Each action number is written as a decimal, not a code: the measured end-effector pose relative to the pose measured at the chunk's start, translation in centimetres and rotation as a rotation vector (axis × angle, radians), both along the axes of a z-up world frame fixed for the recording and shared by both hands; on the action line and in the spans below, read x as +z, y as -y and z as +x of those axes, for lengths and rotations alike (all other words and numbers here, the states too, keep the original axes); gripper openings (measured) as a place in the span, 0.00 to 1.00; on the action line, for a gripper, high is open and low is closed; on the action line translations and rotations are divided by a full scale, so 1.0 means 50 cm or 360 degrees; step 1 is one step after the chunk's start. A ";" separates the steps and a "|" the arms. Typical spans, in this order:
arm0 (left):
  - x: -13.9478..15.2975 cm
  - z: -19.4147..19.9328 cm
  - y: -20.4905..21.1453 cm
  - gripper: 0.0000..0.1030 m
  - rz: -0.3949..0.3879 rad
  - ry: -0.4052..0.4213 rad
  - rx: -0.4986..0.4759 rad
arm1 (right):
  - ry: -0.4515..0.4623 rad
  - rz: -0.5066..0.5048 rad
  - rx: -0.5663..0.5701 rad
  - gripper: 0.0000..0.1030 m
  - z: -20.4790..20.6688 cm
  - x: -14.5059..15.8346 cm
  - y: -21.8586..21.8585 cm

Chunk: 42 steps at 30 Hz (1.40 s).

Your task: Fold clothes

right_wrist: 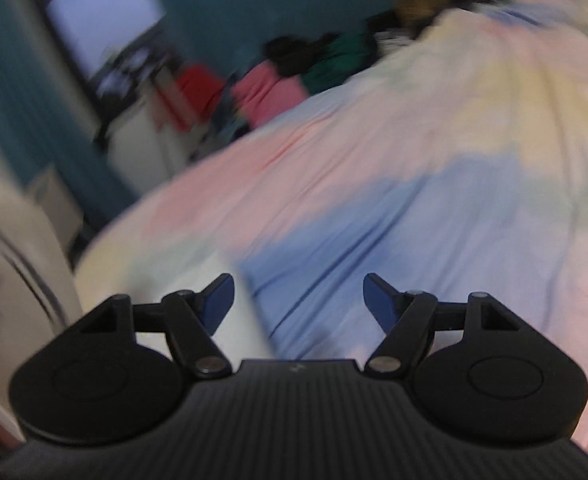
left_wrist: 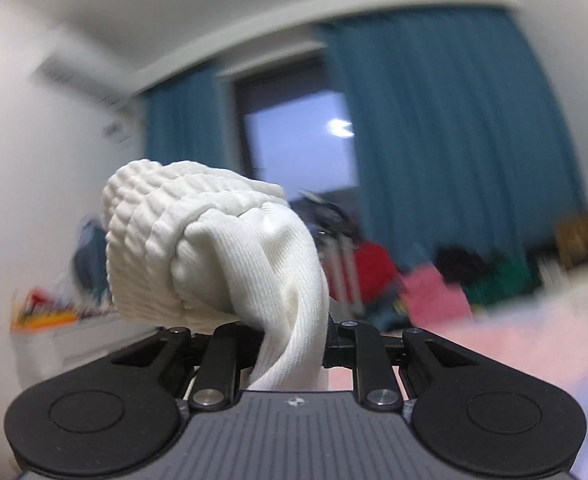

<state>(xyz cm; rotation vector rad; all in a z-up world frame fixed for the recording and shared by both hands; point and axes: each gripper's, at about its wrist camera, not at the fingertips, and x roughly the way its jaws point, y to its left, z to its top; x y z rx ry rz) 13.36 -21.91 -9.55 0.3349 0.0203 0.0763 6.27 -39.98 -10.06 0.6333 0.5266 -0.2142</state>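
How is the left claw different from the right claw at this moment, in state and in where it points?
The left claw is shut on a white knit garment; the right claw is open and holds nothing. The left claw points up toward the blue curtain and window; the right claw points down at the pastel bed cover. Both have the same black linkage build.

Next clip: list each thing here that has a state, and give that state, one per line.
Left claw: shut on the white knit, which is bunched and twisted, raised in the air.
White knit: unfolded, wadded into a lump above the jaws.
Right claw: open, holding nothing, over the bedspread.
Bedspread: spread over the bed, lightly creased.
Curtains: drawn apart, window uncovered.
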 end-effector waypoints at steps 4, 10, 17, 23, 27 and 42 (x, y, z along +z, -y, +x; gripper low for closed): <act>-0.148 0.036 0.110 0.19 0.0401 -0.0307 -0.0150 | 0.0044 0.0230 -0.0048 0.73 -0.013 -0.025 0.051; -0.197 0.051 0.153 0.34 0.0701 -0.0469 -0.0341 | 0.0066 0.0422 0.0154 0.73 0.017 -0.055 0.033; -0.136 0.059 0.020 0.82 0.0750 -0.0629 -0.0481 | 0.0046 0.0642 0.0335 0.82 0.046 -0.084 0.006; -0.129 0.102 -0.200 0.81 0.0746 -0.0724 -0.0397 | -0.0061 0.0655 0.0356 0.82 0.091 -0.121 -0.034; -0.110 0.143 -0.290 0.59 0.0542 -0.0710 -0.0375 | -0.0044 0.0558 0.0360 0.75 0.124 -0.126 -0.069; -0.032 -0.069 -0.428 0.25 0.0423 -0.0907 -0.0584 | -0.0012 0.0538 0.0304 0.43 0.046 -0.115 -0.075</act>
